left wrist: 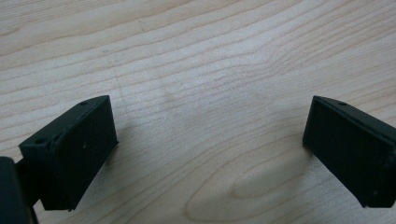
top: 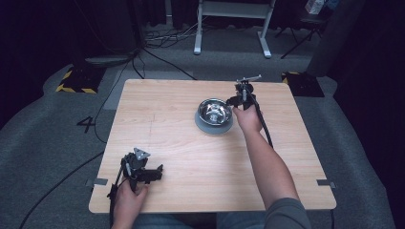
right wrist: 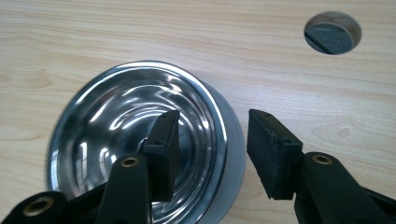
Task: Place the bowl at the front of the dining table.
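Steel bowl (right wrist: 140, 140) bears no readable writing; right tongs (right wrist: 212, 149) straddle its rim, apart.

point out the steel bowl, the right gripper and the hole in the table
steel bowl (top: 215, 112), high view, shiny inner floor
right gripper (right wrist: 212, 154), right gripper view, midway between its fingertips
hole in the table (right wrist: 332, 33), right gripper view, grey inside

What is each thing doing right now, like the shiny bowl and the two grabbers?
Metal bowl: upright, empty, standing on the table.
Right gripper: open, one jaw over the bowl's inside, one outside its rim.
Left gripper: open, nothing between its jaws, low over bare wood.
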Tool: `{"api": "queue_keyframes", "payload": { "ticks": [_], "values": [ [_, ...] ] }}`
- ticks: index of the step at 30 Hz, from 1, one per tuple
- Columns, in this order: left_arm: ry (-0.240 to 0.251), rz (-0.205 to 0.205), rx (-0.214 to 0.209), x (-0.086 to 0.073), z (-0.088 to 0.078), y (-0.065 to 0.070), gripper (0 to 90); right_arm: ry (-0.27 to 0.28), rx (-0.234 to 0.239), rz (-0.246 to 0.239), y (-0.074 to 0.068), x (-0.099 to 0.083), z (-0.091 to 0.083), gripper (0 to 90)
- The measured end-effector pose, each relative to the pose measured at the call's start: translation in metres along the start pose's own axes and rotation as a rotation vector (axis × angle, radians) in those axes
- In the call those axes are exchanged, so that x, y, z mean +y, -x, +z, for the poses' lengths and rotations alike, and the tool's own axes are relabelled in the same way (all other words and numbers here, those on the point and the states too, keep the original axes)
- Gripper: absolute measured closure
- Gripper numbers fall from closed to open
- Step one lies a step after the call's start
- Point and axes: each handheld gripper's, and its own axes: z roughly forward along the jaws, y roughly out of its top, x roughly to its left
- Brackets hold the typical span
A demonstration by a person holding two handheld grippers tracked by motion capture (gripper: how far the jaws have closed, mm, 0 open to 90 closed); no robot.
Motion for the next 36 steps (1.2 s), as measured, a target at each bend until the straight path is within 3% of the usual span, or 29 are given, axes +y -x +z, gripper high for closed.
{"api": "queue_keyframes", "payload": {
  "ticks": [7, 17, 23, 28, 36],
  "values": [
    [0.000, 0.000, 0.000, 0.000, 0.000, 0.000, 2.9, 0.011, 0.078, -0.057, -0.005, -0.002, -0.029, 53.2],
    [0.000, 0.000, 0.000, 0.000, 0.000, 0.000, 2.9, 0.038, 0.117, -0.131, -0.008, -0.011, -0.063, 52.2],
    [0.000, 0.000, 0.000, 0.000, 0.000, 0.000, 2.9, 0.056, 0.147, -0.165, -0.007, -0.021, -0.092, 51.9],
    [0.000, -0.001, 0.000, 0.000, 0.000, 0.000, 2.9, 0.067, 0.162, -0.180, -0.007, -0.027, -0.105, 51.6],
    [0.001, -0.001, 0.001, 0.000, 0.000, 0.000, 2.9, 0.085, 0.191, -0.221, -0.006, -0.047, -0.134, 51.2]
  ]
}}
